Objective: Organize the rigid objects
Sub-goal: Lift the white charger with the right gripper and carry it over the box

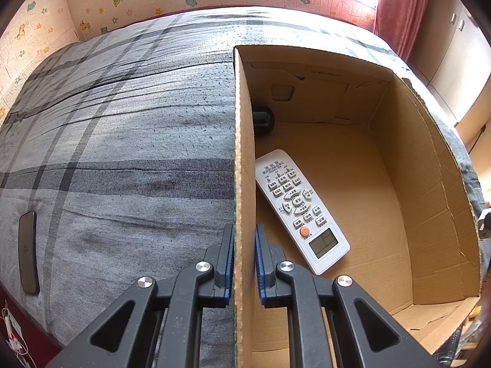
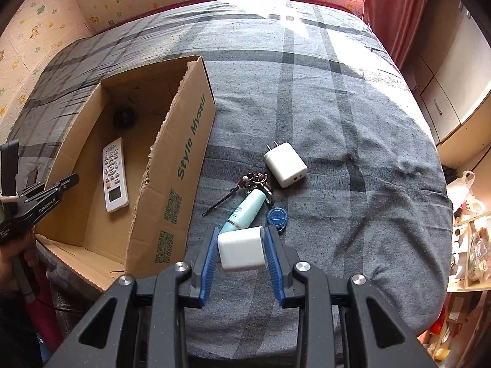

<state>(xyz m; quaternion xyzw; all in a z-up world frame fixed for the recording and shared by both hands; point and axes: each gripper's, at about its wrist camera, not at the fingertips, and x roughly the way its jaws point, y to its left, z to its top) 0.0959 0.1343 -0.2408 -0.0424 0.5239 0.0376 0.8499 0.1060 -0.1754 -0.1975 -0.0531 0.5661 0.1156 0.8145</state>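
Observation:
An open cardboard box [image 1: 429, 184] lies on the grey plaid bed; it also shows in the right wrist view [image 2: 184, 153]. Inside lie a white remote [image 1: 300, 208], also seen in the right wrist view [image 2: 114, 174], and a small black round object [image 1: 263, 116]. My left gripper [image 1: 244, 263] is shut on the box's left wall [image 1: 244, 153]. My right gripper [image 2: 241, 254] is shut on a white block [image 2: 242, 250], held above the bed. Beyond it lie a mint tube [image 2: 248, 210], a key bunch with blue tag [image 2: 277, 216] and a white charger [image 2: 286, 164].
A dark phone-like slab [image 1: 28, 251] lies at the bed's left edge. The left gripper [image 2: 33, 202] shows at the box's near left. A red curtain [image 2: 396, 9] and cabinets [image 2: 451, 101] stand right of the bed, with cluttered shelves [image 2: 469, 254] below.

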